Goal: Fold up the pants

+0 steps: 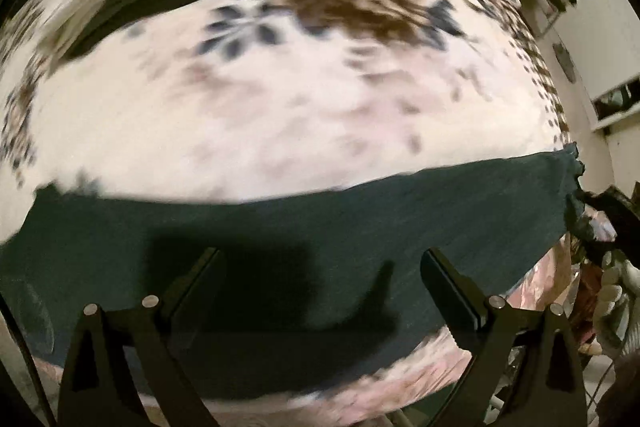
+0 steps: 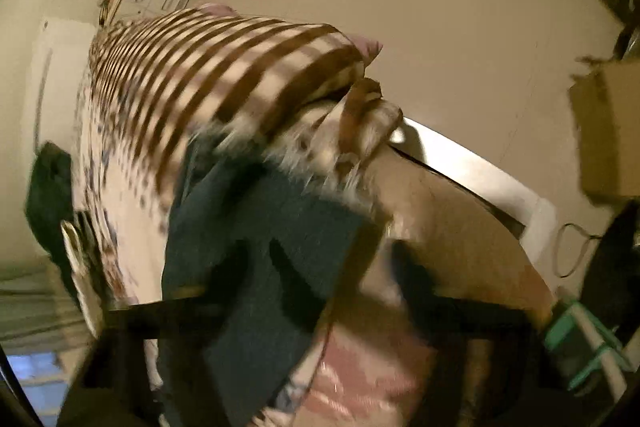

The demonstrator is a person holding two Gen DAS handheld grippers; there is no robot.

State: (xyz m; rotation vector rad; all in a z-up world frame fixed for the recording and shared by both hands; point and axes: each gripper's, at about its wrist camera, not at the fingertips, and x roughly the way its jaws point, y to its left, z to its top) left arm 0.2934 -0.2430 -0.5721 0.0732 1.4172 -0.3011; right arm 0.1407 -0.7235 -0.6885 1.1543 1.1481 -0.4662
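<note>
The dark green pants lie flat in a wide band across a bed with a floral cover. My left gripper is open just above the pants, with its fingers spread wide and nothing between them. In the right wrist view the pants run under my right gripper. That view is blurred by motion. The right fingers look spread apart over the cloth. The right gripper also shows at the pants' right end in the left wrist view.
The bed's cover has a brown and white striped edge. A pink patterned cloth lies at the bed's near side. Cardboard boxes and a white board are on the floor beside the bed.
</note>
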